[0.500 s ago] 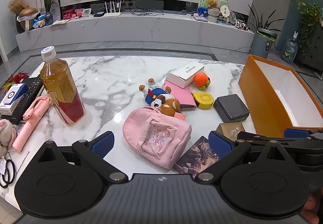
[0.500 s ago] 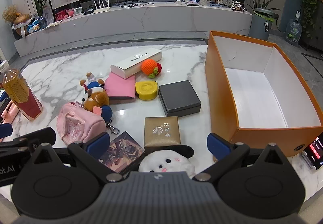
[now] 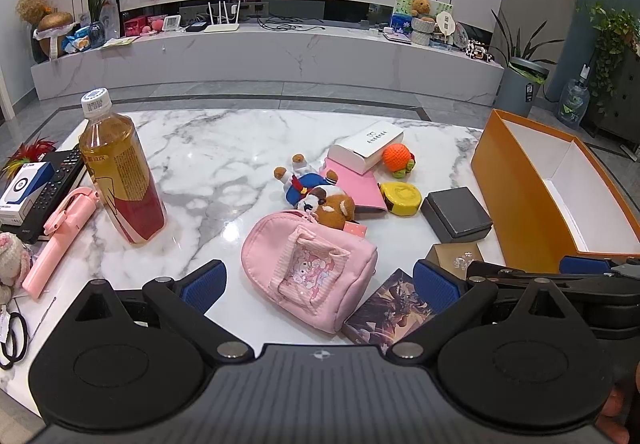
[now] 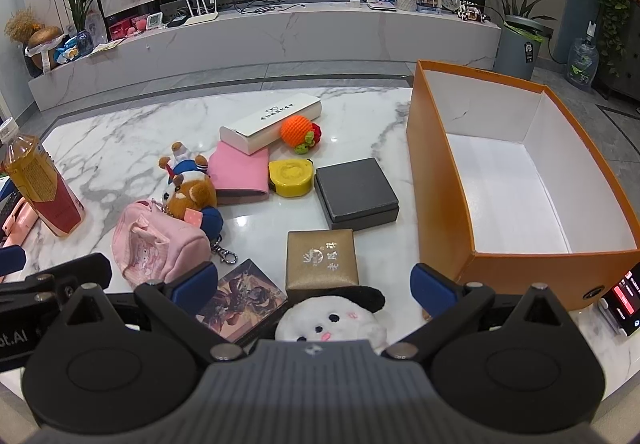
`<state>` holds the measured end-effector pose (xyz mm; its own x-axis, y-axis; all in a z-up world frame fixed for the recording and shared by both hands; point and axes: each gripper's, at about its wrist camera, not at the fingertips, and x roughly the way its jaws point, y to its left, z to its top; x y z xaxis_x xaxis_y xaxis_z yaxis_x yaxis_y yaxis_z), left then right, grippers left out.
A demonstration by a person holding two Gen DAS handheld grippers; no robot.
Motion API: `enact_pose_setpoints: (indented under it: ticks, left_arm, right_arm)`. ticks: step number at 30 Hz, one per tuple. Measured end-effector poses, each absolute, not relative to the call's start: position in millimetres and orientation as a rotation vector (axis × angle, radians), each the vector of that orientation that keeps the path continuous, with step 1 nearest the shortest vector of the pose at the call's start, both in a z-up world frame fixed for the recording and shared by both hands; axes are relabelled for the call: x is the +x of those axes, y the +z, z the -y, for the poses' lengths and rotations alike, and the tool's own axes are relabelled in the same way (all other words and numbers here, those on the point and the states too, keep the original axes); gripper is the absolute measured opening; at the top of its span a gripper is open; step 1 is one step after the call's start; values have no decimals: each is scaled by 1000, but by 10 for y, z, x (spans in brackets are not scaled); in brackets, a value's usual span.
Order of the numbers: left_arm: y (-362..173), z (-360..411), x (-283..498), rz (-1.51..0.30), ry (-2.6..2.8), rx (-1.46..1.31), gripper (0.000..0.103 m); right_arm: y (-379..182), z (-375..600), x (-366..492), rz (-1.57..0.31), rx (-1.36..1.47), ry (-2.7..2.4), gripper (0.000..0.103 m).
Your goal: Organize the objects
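Grippers first: the left gripper (image 3: 320, 280) has its blue fingers spread wide with nothing pinched, and the pink pouch (image 3: 310, 272) sits right in the gap between them without touching either pad. Its right finger hangs over a dark art card (image 3: 386, 310), and just past that fingertip is a gold box (image 3: 456, 256). The right gripper (image 4: 314, 284) is spread just as wide and empty too, with a white plush face (image 4: 332, 318) lying between its fingers, close in. Just beyond that plush is the same gold box, and a black box (image 4: 356, 192) is further out. Off past the right finger stands the orange box (image 4: 440, 184), open on top with a bare white inside. Further out from the left gripper's fingers lie a bear plush (image 3: 320, 196), a pink wallet (image 3: 358, 184), a yellow tape measure (image 3: 402, 196), an orange knit ball (image 3: 396, 158) and a long white case (image 3: 366, 144). Way off past the left finger stands a tea bottle (image 3: 118, 172) on the marble table (image 3: 224, 148).
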<state>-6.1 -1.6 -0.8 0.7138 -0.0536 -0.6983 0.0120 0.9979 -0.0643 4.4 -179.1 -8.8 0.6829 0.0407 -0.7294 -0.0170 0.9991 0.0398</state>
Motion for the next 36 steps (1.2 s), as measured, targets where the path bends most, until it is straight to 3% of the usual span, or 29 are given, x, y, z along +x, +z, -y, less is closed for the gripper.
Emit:
enact_pose_setpoints:
  ticks: [30, 36]
  left_arm:
    - [9, 45, -21, -778, -48, -58, 103]
    - [-120, -17, 87, -805, -54, -74, 103]
  right_arm:
    - [-126, 1822, 68, -839, 45, 13, 102]
    - [-222, 1885, 106, -928, 121, 6, 102]
